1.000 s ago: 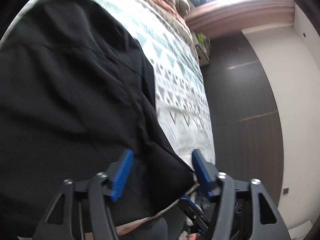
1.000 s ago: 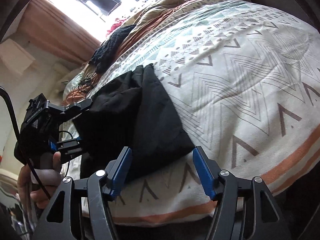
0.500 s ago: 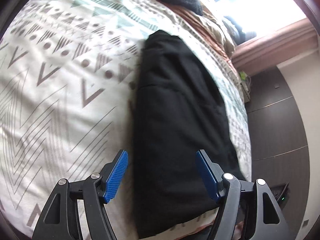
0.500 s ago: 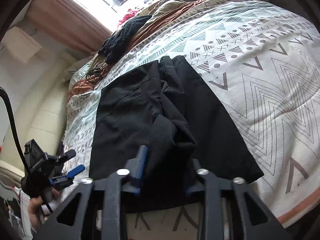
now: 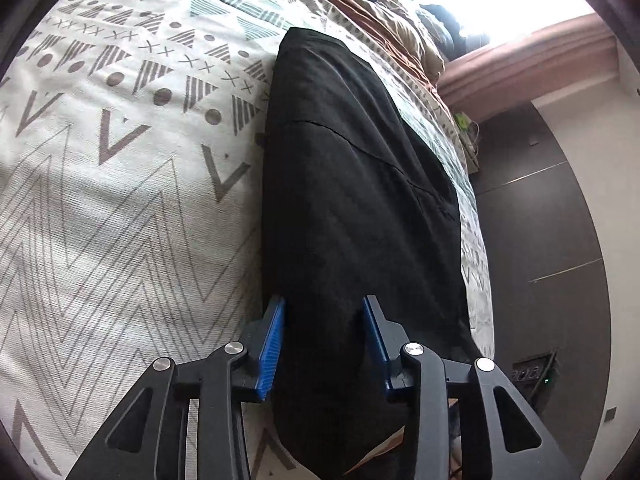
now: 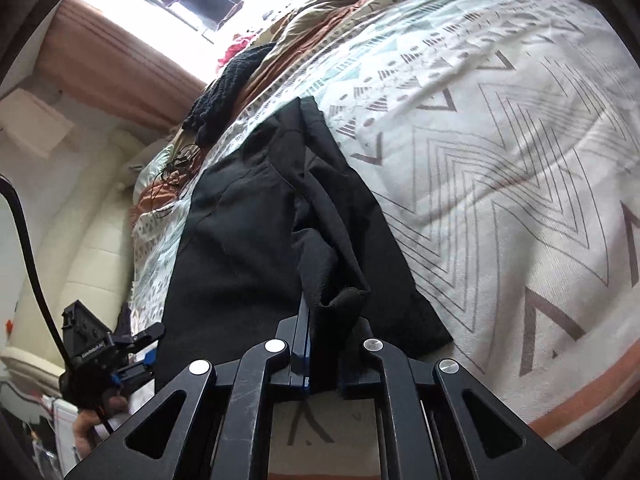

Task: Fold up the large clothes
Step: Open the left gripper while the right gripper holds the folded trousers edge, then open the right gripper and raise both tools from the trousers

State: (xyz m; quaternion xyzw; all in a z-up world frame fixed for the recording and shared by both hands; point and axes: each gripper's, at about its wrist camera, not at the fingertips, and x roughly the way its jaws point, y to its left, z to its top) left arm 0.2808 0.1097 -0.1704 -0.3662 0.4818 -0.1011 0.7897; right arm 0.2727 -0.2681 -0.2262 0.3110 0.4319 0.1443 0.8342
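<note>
Lying lengthwise on the patterned bed, the black garment is looking long, narrow & matte w/ faint seams. Right claw is pinching a bunched fold of it; left claw is straddling its near end, jaws apart.

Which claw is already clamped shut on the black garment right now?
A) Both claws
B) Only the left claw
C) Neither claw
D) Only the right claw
D: the right claw is shut on a bunched fold of the black garment, while the left claw straddles the garment's near end with a gap showing between its blue pads.
</note>
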